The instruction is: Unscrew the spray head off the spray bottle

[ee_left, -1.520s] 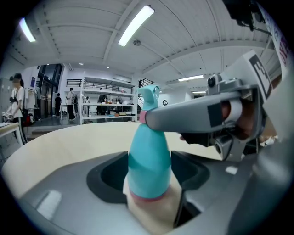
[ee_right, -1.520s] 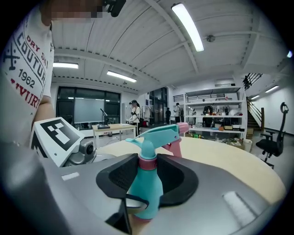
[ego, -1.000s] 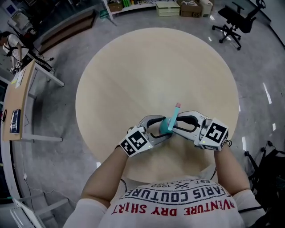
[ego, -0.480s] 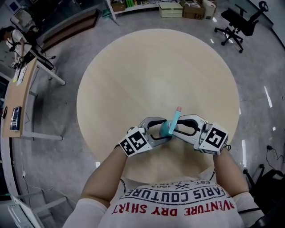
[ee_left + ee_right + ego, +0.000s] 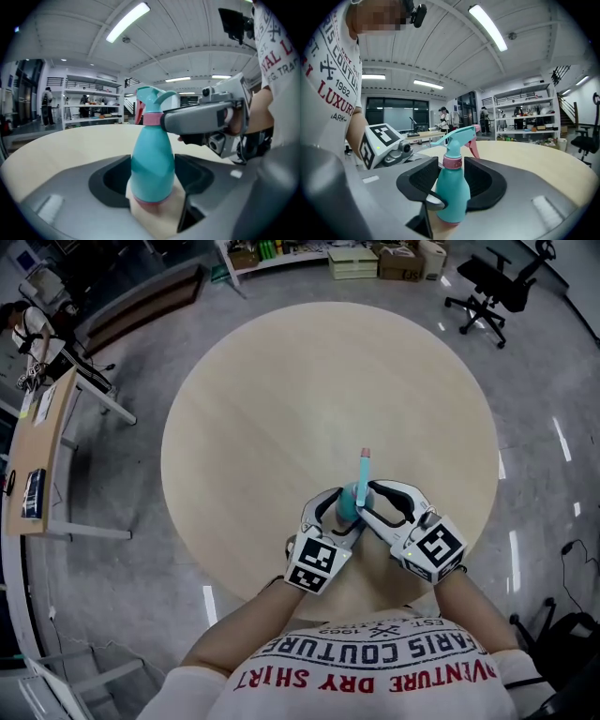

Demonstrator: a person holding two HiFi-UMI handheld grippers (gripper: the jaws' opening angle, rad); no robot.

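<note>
A teal spray bottle (image 5: 350,503) with a pink collar (image 5: 452,161) stands upright near the front of the round wooden table (image 5: 281,399). Its spray head (image 5: 362,468) points away from me. My left gripper (image 5: 152,187) is shut on the bottle's wide lower body (image 5: 152,159). My right gripper (image 5: 452,176) sits higher, around the collar. Its jaws have just been opening, and there is a gap on both sides of the collar. In the left gripper view, one right finger (image 5: 199,119) lies across beside the collar (image 5: 151,119).
The bottle is the only thing on the table. A black office chair (image 5: 487,287) stands at the back right and a wooden desk (image 5: 42,446) at the left. Boxes and shelves (image 5: 366,257) line the far side. People stand by shelves in the background (image 5: 487,119).
The left gripper has swung right, under the bottle. The spray head, which leaned right, now points straight away. The right gripper has shifted slightly left and its jaws stand wider.
</note>
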